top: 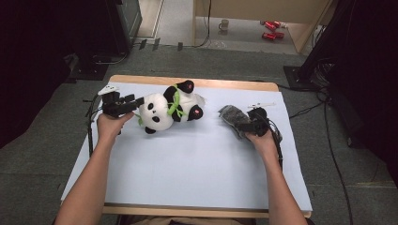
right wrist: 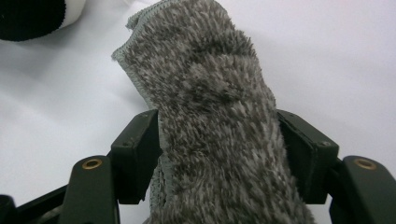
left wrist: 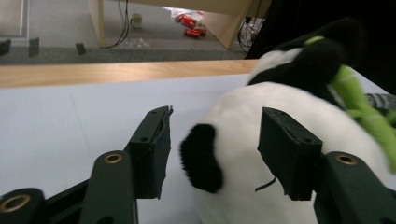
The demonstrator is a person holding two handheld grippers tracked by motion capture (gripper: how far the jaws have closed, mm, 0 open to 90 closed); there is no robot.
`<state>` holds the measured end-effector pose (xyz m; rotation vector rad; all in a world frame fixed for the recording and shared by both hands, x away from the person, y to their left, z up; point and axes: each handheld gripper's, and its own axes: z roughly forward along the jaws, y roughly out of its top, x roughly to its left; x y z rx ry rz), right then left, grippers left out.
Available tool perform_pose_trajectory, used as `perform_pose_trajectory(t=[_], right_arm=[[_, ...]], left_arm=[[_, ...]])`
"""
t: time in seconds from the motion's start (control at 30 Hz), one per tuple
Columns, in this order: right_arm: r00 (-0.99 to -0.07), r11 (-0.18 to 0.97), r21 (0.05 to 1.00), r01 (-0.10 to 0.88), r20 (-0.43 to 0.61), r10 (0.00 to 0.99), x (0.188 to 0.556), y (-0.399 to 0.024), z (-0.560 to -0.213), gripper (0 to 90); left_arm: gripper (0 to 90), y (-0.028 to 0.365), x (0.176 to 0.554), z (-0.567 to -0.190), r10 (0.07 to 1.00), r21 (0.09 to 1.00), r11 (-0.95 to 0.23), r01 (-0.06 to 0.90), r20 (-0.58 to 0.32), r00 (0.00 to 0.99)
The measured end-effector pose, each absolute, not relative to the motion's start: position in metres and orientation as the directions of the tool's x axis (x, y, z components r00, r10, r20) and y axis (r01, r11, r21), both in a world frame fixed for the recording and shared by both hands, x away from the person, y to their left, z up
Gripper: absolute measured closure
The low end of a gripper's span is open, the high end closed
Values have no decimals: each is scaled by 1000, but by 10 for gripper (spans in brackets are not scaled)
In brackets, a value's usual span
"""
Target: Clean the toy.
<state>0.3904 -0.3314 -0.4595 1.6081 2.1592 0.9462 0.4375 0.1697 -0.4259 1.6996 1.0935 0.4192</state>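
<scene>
High view: one stuffed panda [top: 165, 109] lies on its side near the far edge of the desk [top: 197, 164], left of middle. Long axis runs left-right with a slight tilt, head toward the left edge, feet toward the far right. The left claw [top: 133, 104] sits right at the head, coming in from the left edge side, jaws apart. One grey fuzzy cloth [top: 233, 117] lies bunched near the far right part of the desk, well apart from the panda. The right claw [top: 248, 125] is on the near end of the cloth.

Left gripper view: panda head [left wrist: 261, 154] sits between the two jaws, one black ear [left wrist: 201, 157] in the gap. Jaws apart; the left one is clear of the fur, the right one is against the head's side. No clamp.

Right gripper view: cloth [right wrist: 219, 121] runs lengthwise straight out between the jaws, away from the claw. Jaws stand wide on either side, with fuzz brushing both pads; looks released, not squeezed.
</scene>
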Motion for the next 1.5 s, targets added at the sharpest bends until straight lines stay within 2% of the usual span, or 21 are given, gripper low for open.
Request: perform_pose_trajectory(t=[0.03, 0.1, 0.17, 0.23, 0.3, 0.4, 0.7, 0.9, 1.17, 1.37, 1.5], right_arm=[[-334, 162, 652, 740, 147, 931, 390, -332, -459, 345], [-324, 151, 655, 740, 150, 934, 390, -333, -458, 345], [-315, 142, 659, 739, 151, 937, 390, -335, -457, 346], [-306, 131, 661, 739, 156, 939, 389, -337, -456, 346], [-302, 126, 664, 737, 158, 940, 388, -338, -455, 348], [-303, 125, 668, 734, 157, 940, 387, -339, -454, 348], [-324, 110, 701, 704, 180, 929, 383, -342, -445, 346], [-347, 102, 730, 676, 193, 918, 379, -344, -439, 340], [-367, 75, 753, 654, 228, 902, 364, -350, -431, 325], [-372, 82, 763, 642, 217, 902, 351, -353, -427, 317], [-388, 86, 774, 628, 216, 896, 342, -352, -423, 325]], left_arm=[[455, 170, 434, -422, 815, 895, -62, 442, -210, 539], [470, 165, 432, -419, 759, 892, -51, 449, -257, 598], [472, 150, 431, -426, 732, 880, -158, 449, -201, 651], [503, 139, 433, -435, 740, 857, -217, 467, -168, 651], [531, 140, 434, -438, 749, 858, -166, 485, -211, 629], [528, 140, 434, -436, 751, 863, -180, 472, -189, 633], [404, 139, 433, -436, 745, 876, -197, 439, -157, 648], [377, 144, 431, -431, 762, 867, -181, 464, -174, 624], [361, 157, 412, -417, 761, 875, -197, 441, -148, 632], [353, 168, 396, -417, 760, 880, -186, 437, -153, 631], [351, 169, 384, -417, 754, 880, -216, 422, -124, 646]])
